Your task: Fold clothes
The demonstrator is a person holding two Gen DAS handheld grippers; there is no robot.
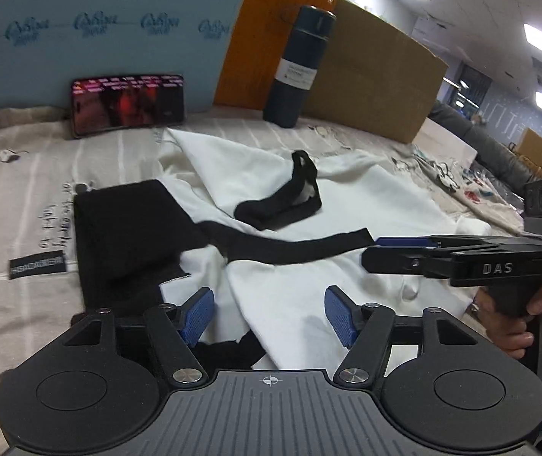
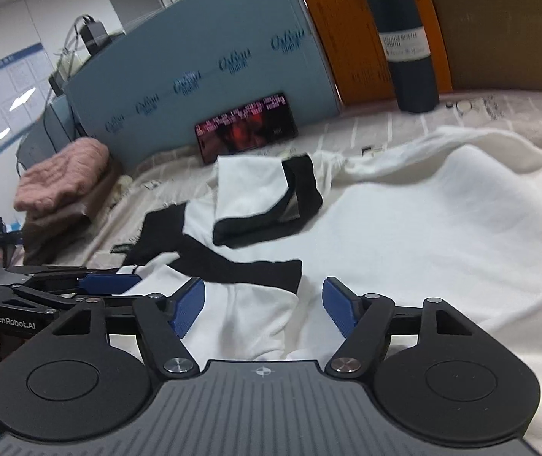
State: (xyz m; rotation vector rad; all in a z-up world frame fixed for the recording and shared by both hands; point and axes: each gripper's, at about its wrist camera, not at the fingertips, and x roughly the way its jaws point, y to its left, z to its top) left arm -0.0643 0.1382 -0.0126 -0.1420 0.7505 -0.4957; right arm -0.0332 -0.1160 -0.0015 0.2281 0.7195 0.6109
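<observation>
White shirt (image 1: 331, 197) with black trim spread and rumpled on the striped cloth of the surface (image 1: 23, 197), filling the middle of both views; not folded flat, some parts already turned over. Black collar (image 1: 282, 205) lying on top, in the centre of the left wrist view. Black band (image 1: 297, 247) running from centre left to centre right there, long axis across the frame, ending just before the right tool (image 1: 369, 254). Left tool (image 1: 269, 313) low over the near white edge, released, jaws wide, nothing between. Right tool coming in from the right side, fingers seen edge-on; in its own view (image 2: 263, 311) jaws also wide and empty, white fold with black end just ahead and slightly left. Both tools near each other at the near hem; right one nearer to the band's end, left one nearer to the black sleeve (image 1: 126, 228) at middle left. Open room: bare cloth at left; phone (image 1: 128, 104) and bottle (image 1: 299, 64) standing at the far edge, upper part of frame, well apart from the shirt's middle.
</observation>
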